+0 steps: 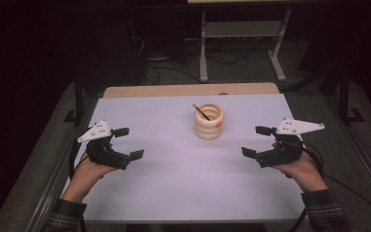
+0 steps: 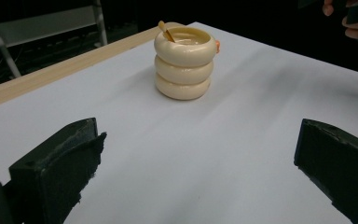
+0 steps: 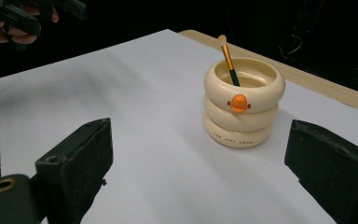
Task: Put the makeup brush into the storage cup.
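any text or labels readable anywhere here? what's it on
One line of small dark print runs along the bottom ring of the cream holder, below its orange beak: too small and blurred to read reliably in the right gripper view.
No other text, numbers or signs can be seen.

A dim lab or recording room: a white-covered surface [image 1: 174, 183] under a fixed camera, loose cables [image 1: 222, 58] on grey floor, a metal-legged bench [image 1: 241, 29] behind.
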`<act>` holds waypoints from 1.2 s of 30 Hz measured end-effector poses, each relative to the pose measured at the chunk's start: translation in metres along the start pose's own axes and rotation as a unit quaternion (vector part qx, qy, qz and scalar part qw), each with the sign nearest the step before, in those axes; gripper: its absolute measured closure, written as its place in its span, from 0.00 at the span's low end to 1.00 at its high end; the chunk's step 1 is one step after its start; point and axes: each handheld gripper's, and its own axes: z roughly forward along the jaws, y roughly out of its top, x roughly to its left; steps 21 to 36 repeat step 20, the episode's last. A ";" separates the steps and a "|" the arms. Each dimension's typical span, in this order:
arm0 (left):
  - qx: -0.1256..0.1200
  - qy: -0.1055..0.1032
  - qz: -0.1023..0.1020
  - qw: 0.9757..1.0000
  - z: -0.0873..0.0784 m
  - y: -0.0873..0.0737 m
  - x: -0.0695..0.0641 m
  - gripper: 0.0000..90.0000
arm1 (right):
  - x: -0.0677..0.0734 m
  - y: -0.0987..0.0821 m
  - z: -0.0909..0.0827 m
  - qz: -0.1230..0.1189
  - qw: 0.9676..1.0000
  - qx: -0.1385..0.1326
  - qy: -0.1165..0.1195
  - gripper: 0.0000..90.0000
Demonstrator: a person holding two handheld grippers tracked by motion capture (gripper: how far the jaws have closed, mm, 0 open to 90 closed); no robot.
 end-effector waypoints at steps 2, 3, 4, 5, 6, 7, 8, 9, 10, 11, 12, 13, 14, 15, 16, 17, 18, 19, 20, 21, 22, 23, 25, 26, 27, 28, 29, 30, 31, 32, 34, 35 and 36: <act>0.002 0.000 -0.001 1.000 -0.001 0.000 0.000 0.00 | 0.000 0.000 -0.001 0.000 1.000 -0.001 -0.001 0.08; 0.002 0.000 -0.001 1.000 -0.002 0.000 -0.001 0.00 | 0.000 0.000 -0.001 0.000 1.000 -0.001 0.000 0.08; 0.002 0.001 -0.001 1.000 -0.003 0.000 -0.001 0.00 | 0.000 0.000 -0.001 0.000 1.000 -0.001 -0.001 0.08; 0.003 0.001 0.000 1.000 -0.003 -0.001 -0.001 0.00 | 0.000 0.000 -0.001 0.000 1.000 -0.001 -0.001 0.08; 0.006 0.001 0.000 1.000 -0.004 -0.001 0.000 0.00 | 0.000 -0.001 -0.001 0.000 1.000 -0.001 -0.001 0.08; 0.007 0.002 -0.001 1.000 -0.004 -0.001 0.000 0.00 | 0.000 -0.001 -0.002 0.000 1.000 -0.001 -0.001 0.08; 0.007 0.002 -0.001 1.000 -0.005 -0.001 0.000 0.00 | -0.001 -0.001 -0.002 0.000 1.000 -0.001 -0.001 0.08; 0.007 0.003 -0.002 1.000 -0.005 -0.002 0.000 0.00 | -0.001 -0.001 -0.002 0.001 1.000 -0.002 -0.002 0.08; 0.007 0.003 -0.002 1.000 -0.005 -0.002 0.000 0.00 | -0.001 -0.001 -0.002 0.001 1.000 -0.002 -0.002 0.08; 0.006 0.002 -0.002 1.000 -0.005 -0.001 0.000 0.00 | -0.001 0.000 -0.002 0.001 1.000 -0.002 -0.002 0.08; 0.006 0.003 -0.001 1.000 -0.006 -0.001 0.000 0.00 | -0.001 0.000 -0.002 0.000 1.000 -0.002 -0.002 0.08; 0.006 0.003 -0.001 1.000 -0.007 -0.001 0.000 0.00 | 0.000 0.000 -0.002 0.001 1.000 -0.002 -0.002 0.08; 0.005 0.004 -0.002 1.000 -0.007 -0.002 0.000 0.00 | -0.001 0.000 -0.003 0.000 1.000 -0.003 -0.003 0.08; 0.005 0.004 -0.002 1.000 -0.007 -0.002 0.000 0.00 | -0.001 0.000 -0.003 0.001 1.000 -0.003 -0.003 0.08; 0.004 0.004 -0.003 1.000 -0.007 -0.002 0.001 0.00 | -0.001 0.000 -0.003 0.001 1.000 -0.002 -0.003 0.08; 0.004 0.003 -0.003 1.000 -0.007 -0.001 0.001 0.00 | -0.001 0.000 -0.003 0.001 1.000 -0.002 -0.003 0.08; 0.003 0.003 -0.003 1.000 -0.007 -0.001 0.001 0.00 | 0.000 0.000 -0.003 0.000 1.000 -0.002 -0.003 0.08; 0.003 0.003 -0.003 1.000 -0.007 -0.001 0.001 0.00 | 0.000 0.000 -0.002 -0.001 1.000 -0.002 -0.002 0.08; 0.003 0.004 -0.003 1.000 -0.007 -0.001 0.001 0.00 | 0.000 0.000 -0.002 0.000 1.000 -0.002 -0.002 0.08; 0.003 0.004 -0.003 1.000 -0.007 -0.001 0.001 0.00 | 0.000 0.000 -0.002 0.000 1.000 -0.002 -0.002 0.08; 0.003 0.004 -0.003 1.000 -0.007 -0.001 0.001 0.00 | 0.000 0.000 -0.002 0.000 1.000 -0.002 -0.002 0.08; 0.003 0.004 -0.003 1.000 -0.007 -0.001 0.001 0.00 | 0.000 0.000 -0.002 0.000 1.000 -0.002 -0.002 0.08; 0.003 0.004 -0.003 1.000 -0.007 -0.001 0.001 0.00 | 0.000 0.000 -0.002 0.000 1.000 -0.002 -0.002 0.08; 0.003 0.004 -0.003 1.000 -0.007 -0.001 0.001 0.00 | 0.000 0.000 -0.002 0.000 1.000 -0.002 -0.002 0.08; 0.003 0.004 -0.003 1.000 -0.007 -0.001 0.001 0.00 | 0.000 0.000 -0.002 0.000 1.000 -0.002 -0.002 0.08; 0.003 0.004 -0.003 1.000 -0.007 -0.001 0.001 0.00 | 0.000 0.000 -0.002 0.000 1.000 -0.002 -0.002 0.08; 0.003 0.004 -0.003 1.000 -0.007 -0.001 0.001 0.00 | 0.000 0.000 -0.002 0.000 1.000 -0.002 -0.002 0.08; 0.003 0.004 -0.003 1.000 -0.007 -0.001 0.001 0.00 | 0.000 0.000 -0.002 0.000 1.000 -0.002 -0.002 0.08; 0.003 0.004 -0.003 1.000 -0.007 -0.001 0.001 0.00 | 0.000 0.000 -0.002 0.000 1.000 -0.002 -0.002 0.08; 0.003 0.004 -0.003 1.000 -0.007 -0.001 0.001 0.00 | 0.000 0.000 -0.002 0.000 1.000 -0.002 -0.002 0.08; 0.003 0.004 -0.003 1.000 -0.007 -0.001 0.001 0.00 | 0.000 0.000 -0.002 0.000 1.000 -0.002 -0.002 0.08; 0.003 0.004 -0.003 1.000 -0.007 -0.001 0.001 0.00 | 0.000 0.000 -0.002 0.000 1.000 -0.002 -0.002 0.08; 0.003 0.004 -0.003 1.000 -0.007 -0.001 0.001 0.00 | 0.000 0.000 -0.002 0.000 1.000 -0.002 -0.002 0.08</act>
